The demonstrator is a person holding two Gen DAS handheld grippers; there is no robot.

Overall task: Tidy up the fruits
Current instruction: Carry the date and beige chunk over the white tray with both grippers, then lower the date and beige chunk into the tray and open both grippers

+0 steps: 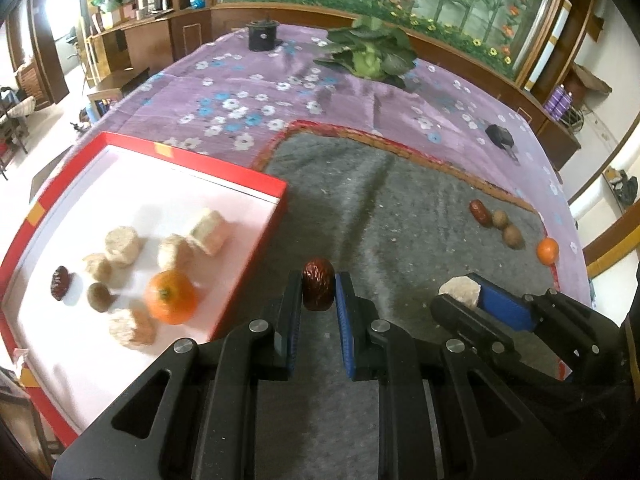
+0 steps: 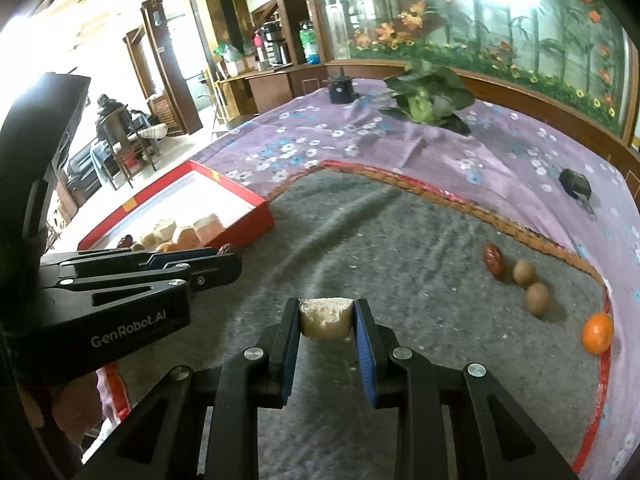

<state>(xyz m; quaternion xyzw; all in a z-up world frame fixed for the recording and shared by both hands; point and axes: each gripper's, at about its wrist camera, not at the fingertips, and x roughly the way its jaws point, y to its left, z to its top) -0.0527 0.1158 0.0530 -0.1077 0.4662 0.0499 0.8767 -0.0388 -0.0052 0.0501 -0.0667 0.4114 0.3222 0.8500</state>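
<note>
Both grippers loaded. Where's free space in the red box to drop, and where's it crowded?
Free: the far half of the red box, behind the beige cakes. Crowded: the near half around the orange, dark date and brown nut.

Dim, fisheye-warped, blurred; window glare left.

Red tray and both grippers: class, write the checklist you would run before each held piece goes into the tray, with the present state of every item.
1. Left gripper shut on red date: ok.
2. Right gripper shut on beige puffed cake: ok.
3. Free floor in red tray: ok, far half bare.
4. Left gripper over tray: not ok, beside its corner.
5. Date lifted off grey mat: cannot tell.
</note>
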